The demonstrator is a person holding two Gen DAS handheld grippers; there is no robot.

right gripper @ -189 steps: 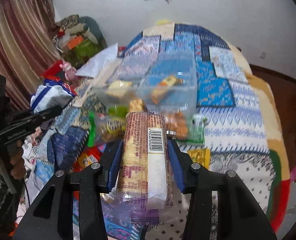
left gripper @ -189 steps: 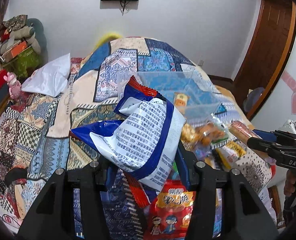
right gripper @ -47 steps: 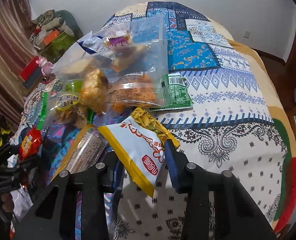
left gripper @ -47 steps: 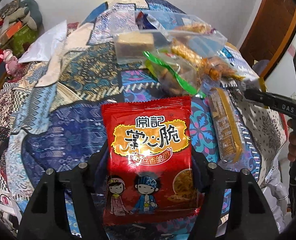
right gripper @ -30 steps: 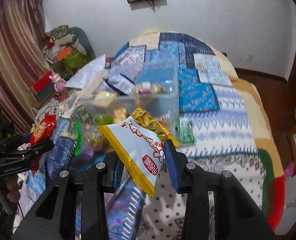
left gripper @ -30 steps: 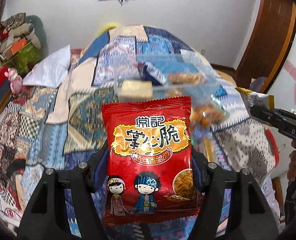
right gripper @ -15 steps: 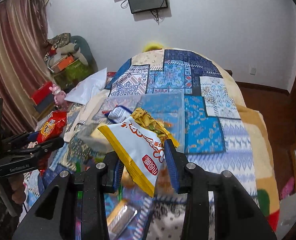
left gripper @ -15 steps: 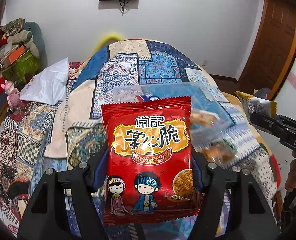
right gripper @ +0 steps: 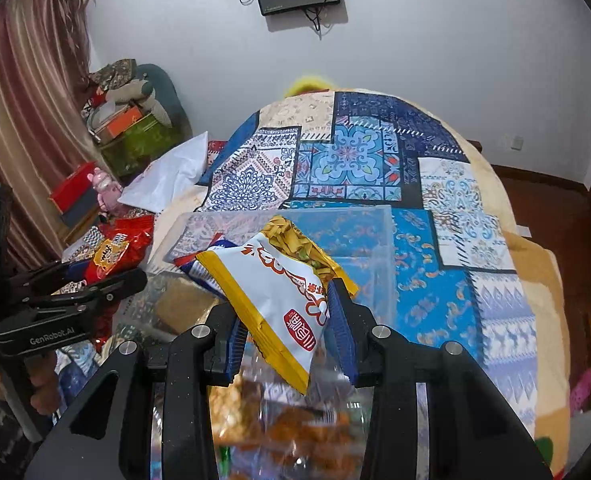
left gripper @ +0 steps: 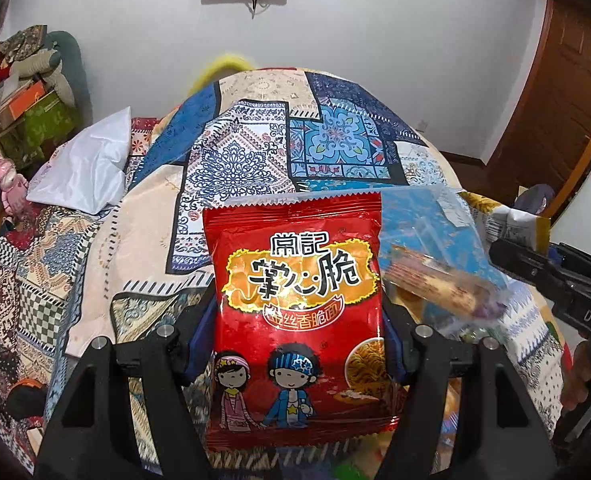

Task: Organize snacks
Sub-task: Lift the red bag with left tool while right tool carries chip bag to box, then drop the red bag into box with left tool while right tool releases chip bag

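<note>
My left gripper (left gripper: 295,312) is shut on a red noodle-snack packet (left gripper: 295,280) with cartoon children on it, held up above the bed. My right gripper (right gripper: 285,312) is shut on a white and yellow snack packet (right gripper: 283,284), held over the clear plastic bin (right gripper: 359,232). The bin holds a blue-and-white packet (right gripper: 199,268) and a biscuit pack (left gripper: 435,284). The left gripper with its red packet (right gripper: 111,252) shows at the left of the right wrist view. The right gripper's body (left gripper: 551,276) shows at the right of the left wrist view.
The bin sits on a bed with a patchwork quilt (left gripper: 255,152). More orange snack bags (right gripper: 279,424) lie blurred below the right gripper. A white pillow (left gripper: 83,168) lies at the left. Boxes and clutter (right gripper: 127,128) stand by the curtain; a wooden door (left gripper: 567,80) is at the right.
Both grippers have lifted their packets off the bed and carried them forward and up toward the clear bin. The right packet now hangs over the bin's near edge.
</note>
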